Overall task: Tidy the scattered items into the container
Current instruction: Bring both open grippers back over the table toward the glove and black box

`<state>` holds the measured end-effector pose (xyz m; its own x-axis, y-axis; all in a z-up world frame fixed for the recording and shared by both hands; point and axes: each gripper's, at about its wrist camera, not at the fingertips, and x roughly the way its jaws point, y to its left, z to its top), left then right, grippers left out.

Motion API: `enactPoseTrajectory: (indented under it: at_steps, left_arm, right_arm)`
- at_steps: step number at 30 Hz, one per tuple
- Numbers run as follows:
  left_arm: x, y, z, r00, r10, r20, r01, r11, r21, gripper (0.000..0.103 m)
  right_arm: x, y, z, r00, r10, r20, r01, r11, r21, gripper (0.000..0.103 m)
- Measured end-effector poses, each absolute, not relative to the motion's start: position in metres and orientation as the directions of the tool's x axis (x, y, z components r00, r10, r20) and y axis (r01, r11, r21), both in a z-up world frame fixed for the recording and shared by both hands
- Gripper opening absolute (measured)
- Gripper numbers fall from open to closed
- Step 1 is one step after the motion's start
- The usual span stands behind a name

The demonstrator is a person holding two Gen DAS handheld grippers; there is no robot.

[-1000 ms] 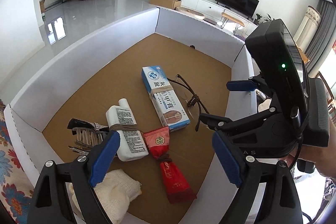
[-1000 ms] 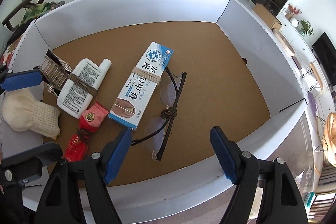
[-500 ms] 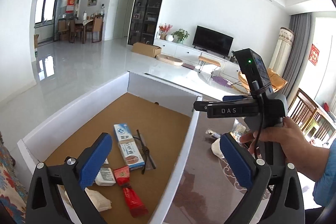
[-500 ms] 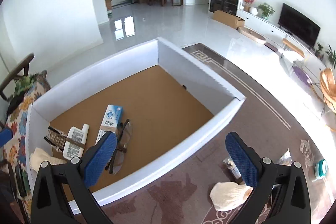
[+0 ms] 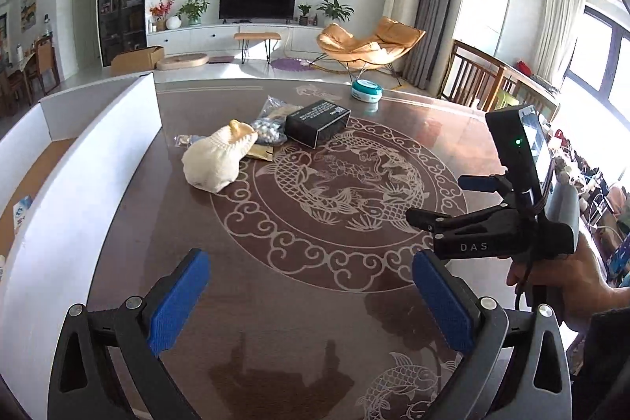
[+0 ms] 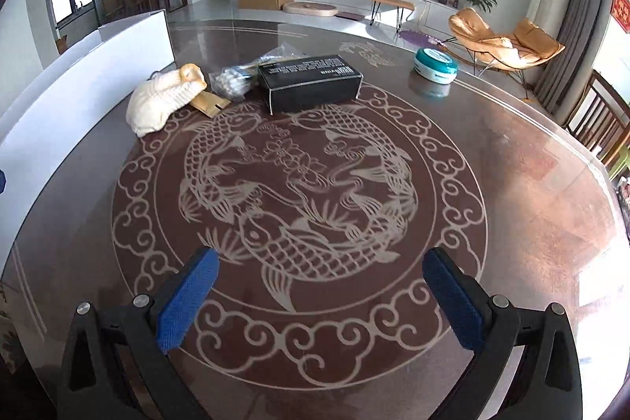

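Both the left claw point(image 5: 311, 298) and the right claw point(image 6: 319, 298) gape wide and empty over the dark fish-patterned tabletop point(image 6: 512, 184). At eleven o'clock lie a cream knitted pouch point(image 6: 161, 101), a clear plastic bag point(image 6: 236, 81) and a black cardboard box point(image 6: 311, 81), beside the white-walled cardboard container point(image 5: 78, 176) at nine o'clock.

Dark brown table point(image 6: 492, 184) w/ pale koi & scroll pattern. White box point(image 5: 78, 176), brown cardboard floor. Cream knit bag point(image 6: 157, 101). Black carton point(image 6: 311, 81) w/ white print. Tan packet point(image 6: 210, 104). Clear bag point(image 6: 232, 81), whitish bits inside. Teal & white tin point(image 6: 435, 64). Blue pads point(image 6: 187, 306) on black grippers.
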<state>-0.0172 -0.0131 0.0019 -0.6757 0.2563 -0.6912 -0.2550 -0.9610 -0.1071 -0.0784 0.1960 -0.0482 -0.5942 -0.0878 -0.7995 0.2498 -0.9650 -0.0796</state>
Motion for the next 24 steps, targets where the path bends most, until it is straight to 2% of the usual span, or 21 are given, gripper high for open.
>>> enactPoseTrajectory:
  at_steps: [4,11,16,20,24]
  left_arm:
    - [-0.032,0.012,-0.030,-0.631,0.245,-0.736,-0.275,-0.958,-0.084,0.103]
    - [-0.055,0.002,-0.064,-0.596,0.210,-0.775,-0.182,-0.975,-0.124,0.103]
    - [-0.054,-0.004,-0.064,-0.595,0.231,-0.769,-0.161,-0.973,-0.168,0.103]
    - [-0.053,0.003,-0.064,-0.592,0.203,-0.780,-0.162,-0.978,-0.132,0.103]
    - [-0.056,0.017,-0.069,-0.579,0.118,-0.807,-0.162,-0.986,-0.028,0.103]
  right_arm:
    - [-0.064,0.215,-0.062,-0.603,-0.080,-0.793,0.231,-0.970,-0.078,0.103]
    - [-0.074,0.209,-0.085,-0.583,-0.074,-0.809,0.208,-0.976,-0.061,0.103]
    - [-0.078,0.214,-0.090,-0.575,-0.082,-0.814,0.162,-0.987,-0.014,0.103]
    - [-0.077,0.214,-0.090,-0.575,-0.082,-0.814,0.161,-0.987,-0.014,0.103]
    - [-0.077,0.214,-0.090,-0.575,-0.082,-0.814,0.161,-0.987,-0.014,0.103]
